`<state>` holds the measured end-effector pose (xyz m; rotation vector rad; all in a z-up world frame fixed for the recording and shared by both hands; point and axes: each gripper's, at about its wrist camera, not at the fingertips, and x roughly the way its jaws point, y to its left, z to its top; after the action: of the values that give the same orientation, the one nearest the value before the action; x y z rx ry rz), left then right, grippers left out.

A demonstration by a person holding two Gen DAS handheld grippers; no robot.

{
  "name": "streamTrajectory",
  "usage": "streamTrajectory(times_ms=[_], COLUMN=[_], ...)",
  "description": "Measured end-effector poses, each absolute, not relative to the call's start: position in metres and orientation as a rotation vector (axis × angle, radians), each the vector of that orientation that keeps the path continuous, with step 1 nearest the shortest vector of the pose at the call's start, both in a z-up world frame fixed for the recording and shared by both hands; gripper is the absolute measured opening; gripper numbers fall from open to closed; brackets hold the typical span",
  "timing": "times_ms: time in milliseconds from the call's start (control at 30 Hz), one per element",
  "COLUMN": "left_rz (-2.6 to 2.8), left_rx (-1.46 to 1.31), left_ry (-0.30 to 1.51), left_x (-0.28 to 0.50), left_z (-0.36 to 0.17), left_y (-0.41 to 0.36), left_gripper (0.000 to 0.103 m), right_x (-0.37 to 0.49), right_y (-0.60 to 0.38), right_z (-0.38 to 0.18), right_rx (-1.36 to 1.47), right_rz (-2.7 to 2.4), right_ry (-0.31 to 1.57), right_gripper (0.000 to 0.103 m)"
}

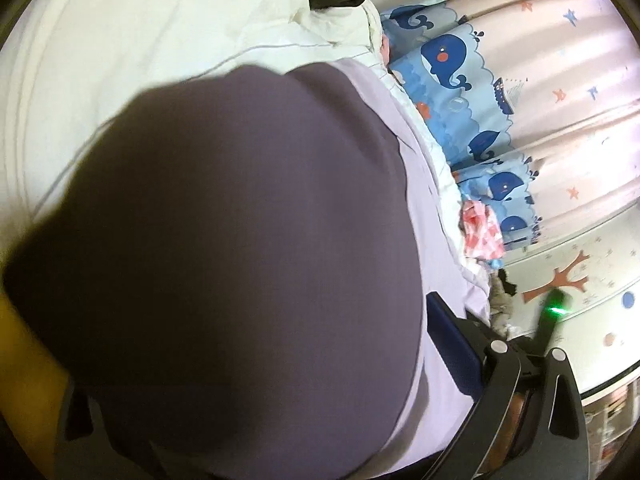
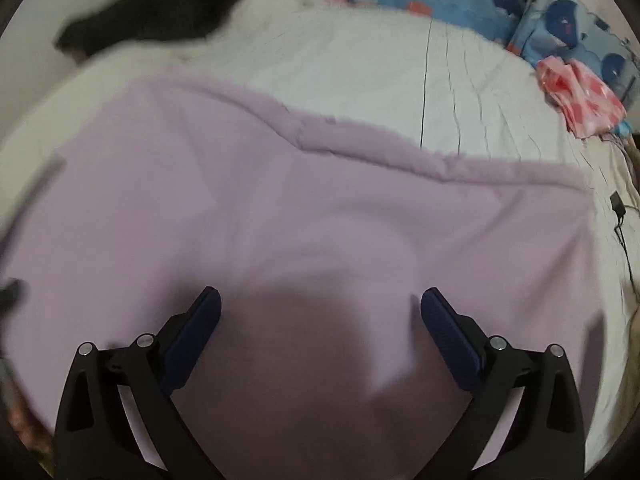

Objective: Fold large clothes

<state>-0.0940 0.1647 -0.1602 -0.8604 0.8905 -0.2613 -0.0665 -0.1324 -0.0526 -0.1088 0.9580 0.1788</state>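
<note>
Jaws of the right gripper (image 2: 320, 320) stand wide apart, released, hovering low over the large lilac fabric garment (image 2: 280, 208), which lies spread flat on the white quilted bed cover (image 2: 460, 92). Its long axis runs left to right across the right wrist view, with a thick seamed edge on the far side. Jaws of the left gripper (image 1: 436, 332): only one blue-padded finger (image 1: 452, 340) shows, beside a dark, shadowed bulge of the same lilac cloth that fills the left wrist view and hides the other finger, so I cannot tell whether it grips. Around the garment lie a black cloth bundle (image 2: 148, 8) at the far left, blue whale-print bedding (image 2: 560, 12) and a pink-and-white patterned cloth (image 2: 580, 100) at the far right, and a black cable (image 2: 622, 224) at the bed's right edge.
</note>
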Motion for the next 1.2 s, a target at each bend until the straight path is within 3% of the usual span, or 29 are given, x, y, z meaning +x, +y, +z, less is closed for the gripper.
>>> streamTrajectory(times_ms=[200,400,533,667,1200], left_rz=[-0.237,-0.209,-0.200,-0.191,-0.251], left_rx=[-0.777,-0.685,-0.665,-0.635,-0.745], left_ry=[0.855,0.832,0.821,0.815,0.835], left_x=[-0.099,-0.102,-0.095,-0.099,-0.096], left_z=[-0.151,-0.143,-0.143,-0.143,-0.153], left_y=[0.162,0.164,0.162,0.163,0.178], left_gripper=[0.096,0.096,0.096,0.096,0.096], right_x=[-0.104,-0.139,-0.143,-0.154,-0.168], right_y=[-0.114,-0.109,-0.110,-0.108,-0.109], right_z=[-0.081,-0.049,-0.077,-0.059,-0.071], right_rx=[-0.201,-0.178,-0.204,-0.152,-0.151], right_rz=[0.181,0.181,0.182,0.182,0.187], right_ry=[0.999,0.950,1.015,0.970,0.981], right_gripper=[0.097,0.097,0.097,0.097,0.097])
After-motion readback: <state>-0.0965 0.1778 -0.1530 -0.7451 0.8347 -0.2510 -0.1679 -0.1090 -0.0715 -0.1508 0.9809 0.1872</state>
